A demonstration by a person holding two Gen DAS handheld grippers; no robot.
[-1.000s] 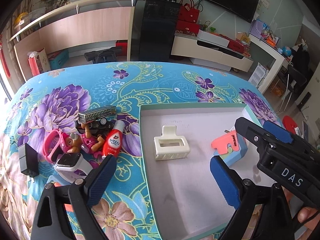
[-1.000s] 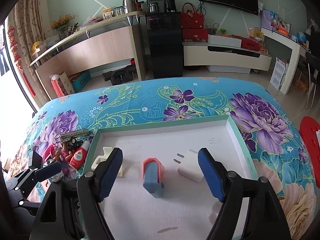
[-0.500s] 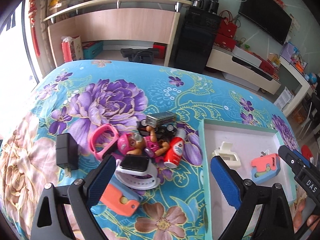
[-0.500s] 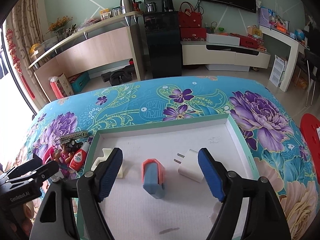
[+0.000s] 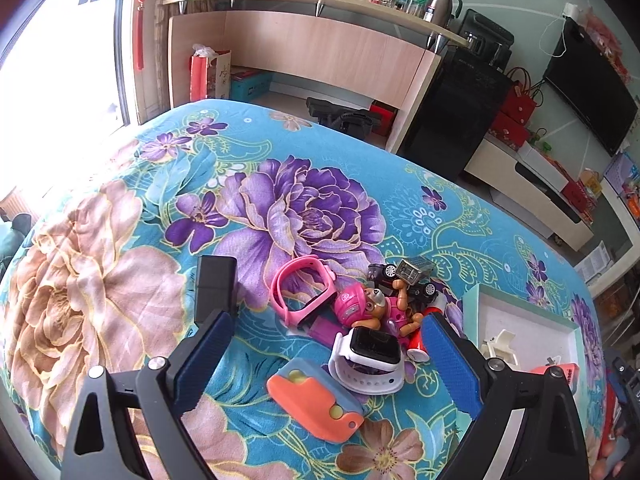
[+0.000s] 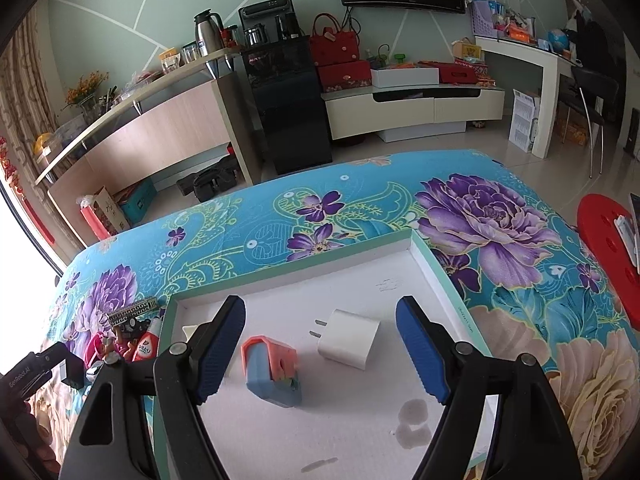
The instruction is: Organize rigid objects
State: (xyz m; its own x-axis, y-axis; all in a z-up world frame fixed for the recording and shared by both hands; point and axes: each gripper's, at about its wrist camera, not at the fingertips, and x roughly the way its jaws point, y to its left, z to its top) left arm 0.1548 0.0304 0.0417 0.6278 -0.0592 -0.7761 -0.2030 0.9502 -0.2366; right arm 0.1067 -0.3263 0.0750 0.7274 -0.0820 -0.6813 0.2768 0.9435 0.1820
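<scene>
My left gripper [image 5: 326,354] is open and empty above a pile on the floral cloth: a white smartwatch [image 5: 370,356], an orange-and-blue block [image 5: 316,402], a pink watch [image 5: 302,290], a pink pup figure [image 5: 360,306], a toy car [image 5: 408,274] and a black adapter [image 5: 216,286]. My right gripper [image 6: 320,350] is open and empty over the white tray [image 6: 440,276], which holds an orange-and-blue block [image 6: 272,370], a white plug [image 6: 348,338] and a white clip [image 6: 190,330]. The tray also shows in the left wrist view [image 5: 472,300].
A red-capped bottle [image 6: 146,344] lies by the tray's left wall. A red stool [image 6: 608,248] stands right of the table. The table edge runs along the far side, with a black cabinet [image 6: 292,108] and shelves behind it.
My left gripper has swung left, away from the tray, and now hangs over the pile of loose things. My right gripper has stayed over the tray, still open.
</scene>
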